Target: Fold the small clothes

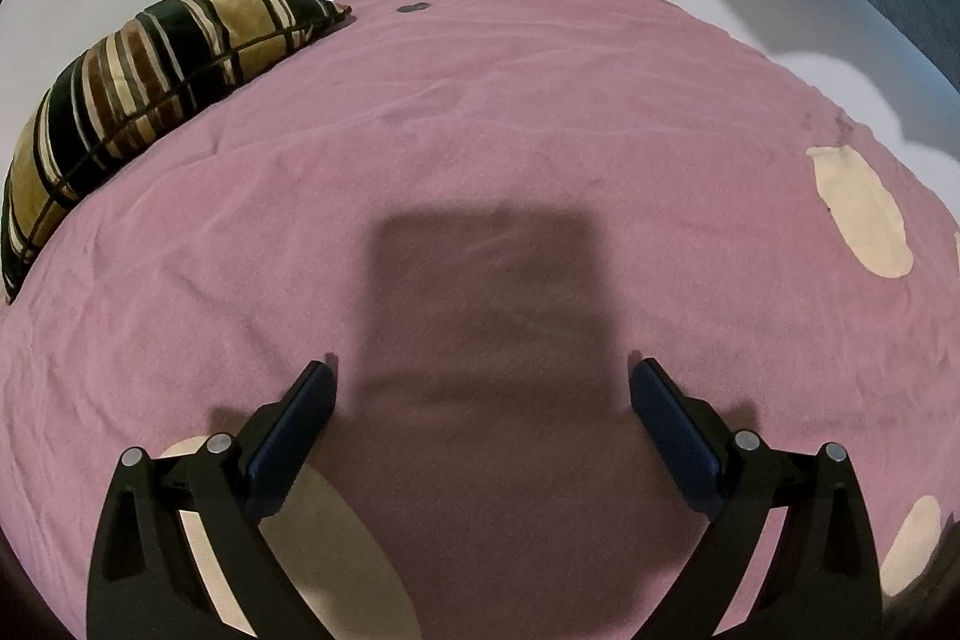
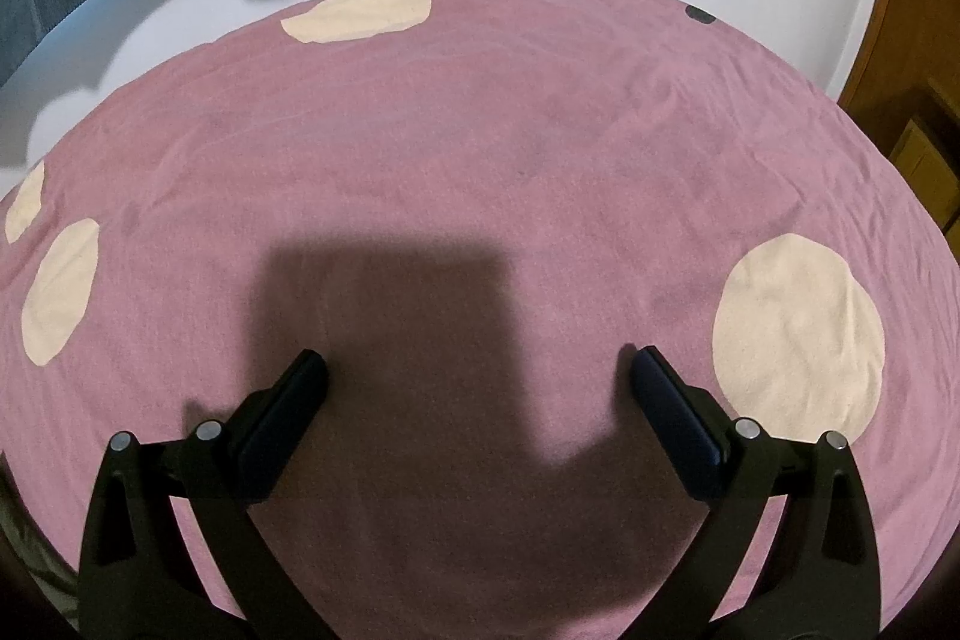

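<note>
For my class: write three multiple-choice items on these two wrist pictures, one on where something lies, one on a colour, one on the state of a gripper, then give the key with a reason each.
1. In the left wrist view, where does the striped cushion lie?
A. at the left edge of the pink cloth
B. between the fingers
C. on the wall

2. What colour are the round patches on the pink cloth?
A. green
B. cream
C. black

3. How does the right gripper stand?
A. shut on cloth
B. shut, empty
C. open, empty

Key: 1 A, it rests along the cloth's left side. 2 B, each patch is pale cream. 3 C, its fingers stand wide apart with only cloth and shadow between.
</note>
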The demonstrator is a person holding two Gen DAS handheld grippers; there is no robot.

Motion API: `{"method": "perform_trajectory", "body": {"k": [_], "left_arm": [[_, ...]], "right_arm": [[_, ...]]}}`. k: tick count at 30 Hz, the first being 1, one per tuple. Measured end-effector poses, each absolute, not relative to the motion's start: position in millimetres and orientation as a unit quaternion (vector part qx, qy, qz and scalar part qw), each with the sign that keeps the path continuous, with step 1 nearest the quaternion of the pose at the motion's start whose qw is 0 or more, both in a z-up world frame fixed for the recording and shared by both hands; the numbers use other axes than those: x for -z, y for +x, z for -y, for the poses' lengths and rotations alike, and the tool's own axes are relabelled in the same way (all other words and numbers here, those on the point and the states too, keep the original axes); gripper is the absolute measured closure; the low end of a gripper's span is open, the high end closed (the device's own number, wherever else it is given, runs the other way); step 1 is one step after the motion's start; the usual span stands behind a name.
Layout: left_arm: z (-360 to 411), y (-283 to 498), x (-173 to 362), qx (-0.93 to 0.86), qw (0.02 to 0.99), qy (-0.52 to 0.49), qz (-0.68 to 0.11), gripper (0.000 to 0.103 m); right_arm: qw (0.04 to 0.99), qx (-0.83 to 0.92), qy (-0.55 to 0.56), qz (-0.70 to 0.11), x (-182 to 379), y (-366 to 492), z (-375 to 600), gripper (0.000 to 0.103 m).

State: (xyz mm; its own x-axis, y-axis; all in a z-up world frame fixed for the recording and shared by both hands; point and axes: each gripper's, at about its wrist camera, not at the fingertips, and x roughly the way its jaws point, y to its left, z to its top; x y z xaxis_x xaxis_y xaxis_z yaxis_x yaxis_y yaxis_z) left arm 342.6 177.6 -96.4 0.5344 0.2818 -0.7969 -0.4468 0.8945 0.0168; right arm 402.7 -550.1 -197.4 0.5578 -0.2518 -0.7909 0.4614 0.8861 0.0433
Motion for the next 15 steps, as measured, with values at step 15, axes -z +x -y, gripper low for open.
{"method": "perform_trajectory", "body": {"k": [15], "left_arm": [[-176.8, 341.6, 95.7, -0.21, 0.872, -0.093, -0.433, 0.005]], "right_arm": [[0.875, 0.205, 0.122, -0.421, 197.9, 399.4, 548.3, 0.002]]}}
